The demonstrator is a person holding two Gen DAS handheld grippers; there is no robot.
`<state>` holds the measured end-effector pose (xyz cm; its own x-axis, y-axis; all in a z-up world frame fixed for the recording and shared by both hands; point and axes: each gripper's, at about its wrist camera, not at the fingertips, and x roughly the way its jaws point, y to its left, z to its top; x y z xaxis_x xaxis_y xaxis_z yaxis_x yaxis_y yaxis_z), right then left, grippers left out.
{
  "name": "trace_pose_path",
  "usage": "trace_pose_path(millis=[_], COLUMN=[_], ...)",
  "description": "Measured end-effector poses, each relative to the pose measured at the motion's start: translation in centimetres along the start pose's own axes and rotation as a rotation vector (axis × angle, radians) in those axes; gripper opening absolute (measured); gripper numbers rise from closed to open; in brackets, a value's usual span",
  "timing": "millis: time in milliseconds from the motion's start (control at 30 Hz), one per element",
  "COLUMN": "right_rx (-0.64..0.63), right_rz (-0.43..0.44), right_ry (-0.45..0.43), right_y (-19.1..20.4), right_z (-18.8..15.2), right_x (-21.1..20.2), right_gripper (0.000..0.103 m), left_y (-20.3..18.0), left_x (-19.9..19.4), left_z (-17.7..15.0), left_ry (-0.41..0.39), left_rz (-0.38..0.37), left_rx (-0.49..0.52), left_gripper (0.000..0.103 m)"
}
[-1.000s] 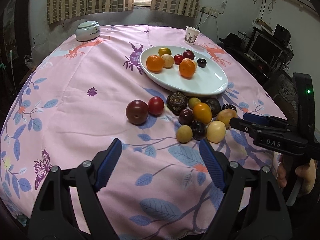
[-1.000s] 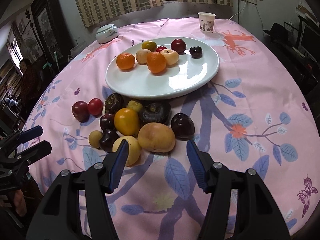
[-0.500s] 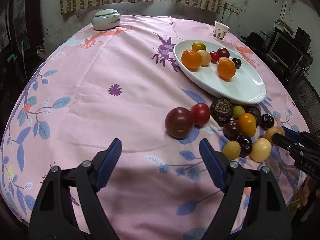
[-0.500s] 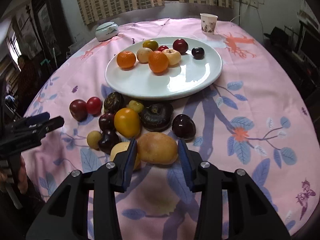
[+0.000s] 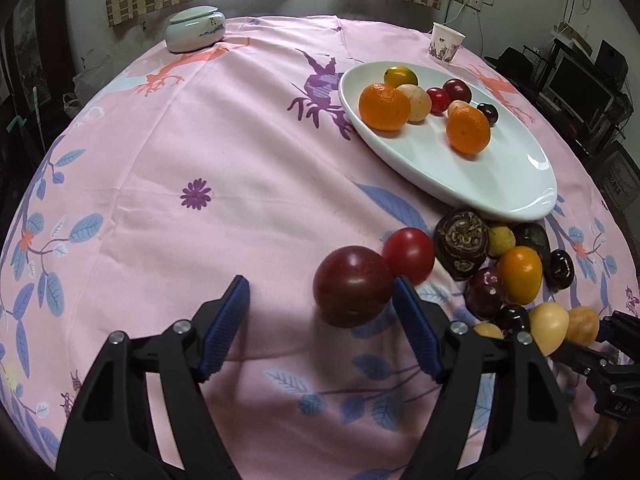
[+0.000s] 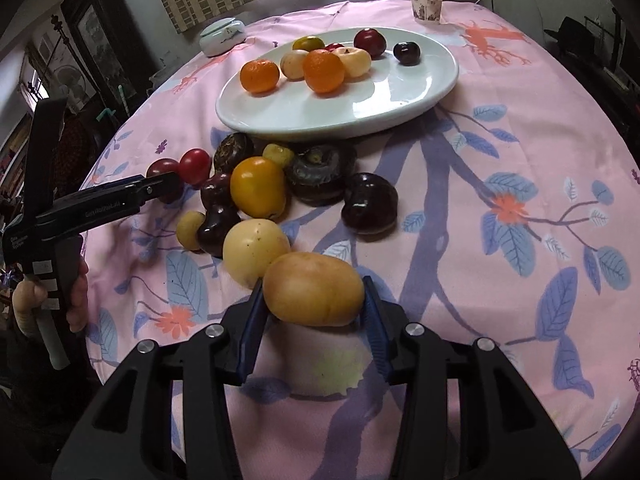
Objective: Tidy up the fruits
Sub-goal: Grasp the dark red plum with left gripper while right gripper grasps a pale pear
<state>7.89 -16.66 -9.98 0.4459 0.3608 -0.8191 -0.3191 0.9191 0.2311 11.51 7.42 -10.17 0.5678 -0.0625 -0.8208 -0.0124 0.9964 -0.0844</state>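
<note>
A white oval plate (image 5: 480, 184) (image 6: 360, 108) holds two oranges and several small fruits. Loose fruits lie in a cluster on the pink cloth in front of it. A dark red plum (image 5: 352, 286) sits between the jaws of my left gripper (image 5: 320, 282), close to the right finger; the jaws are closing and the left pad is still clear of it. My right gripper (image 6: 312, 284) holds a tan oval fruit (image 6: 314, 288) with both pads against its sides, its jaws easing open slightly. A pale yellow fruit (image 6: 254, 248) lies just beyond it.
A paper cup (image 5: 446, 42) and a lidded ceramic jar (image 5: 196, 34) stand at the far edge of the round table. The left gripper's fingers (image 6: 160, 188) and the hand holding it (image 6: 76, 292) show in the right wrist view. Dark shelves with screens stand at right.
My left gripper has moved toward the dark red plum, which now lies between its narrowing jaws. My right gripper has moved onto the tan fruit and shut on it.
</note>
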Motion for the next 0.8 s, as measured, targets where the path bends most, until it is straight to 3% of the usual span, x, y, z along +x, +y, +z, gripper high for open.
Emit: trace_pose_path(millis=[33,100,167,467,533,800], right_rx=[-0.006,-0.018,-0.016,0.003,0.006,0.001], right_rz=[-0.002,-0.010,-0.019,-0.038,-0.040,-0.033], right_ry=[-0.001,-0.001,-0.008,-0.047,-0.057,-0.100], right_y=[0.1,0.3,0.4,0.3,0.3,0.6], right_z=[0.0,-0.1,-0.1,-0.5,-0.7,-0.7], right_x=[0.0,0.0,-0.3,-2.0,-2.5,-4.1], right_gripper=[0.045,0.045,0.045,0.045,0.045,0.045], left_y=[0.0,-0.2,-0.5,-1.3,-1.2,-2.4], left_x=[0.0,-0.1,-0.1,0.3,0.0,-6.1], left_z=[0.0,0.1,0.1,-0.7,-0.8,-1.9], left_ry=[-0.008,-0.024,-0.028,-0.012,-0.010,-0.109], left_rz=[-0.015,-0.043,-0.072,-0.053,-0.081,-0.129], left_rx=[-0.004,0.002,0.011,0.041,0.024,0.030], left_gripper=[0.068,0.050,0.039,0.038,0.037,0.037])
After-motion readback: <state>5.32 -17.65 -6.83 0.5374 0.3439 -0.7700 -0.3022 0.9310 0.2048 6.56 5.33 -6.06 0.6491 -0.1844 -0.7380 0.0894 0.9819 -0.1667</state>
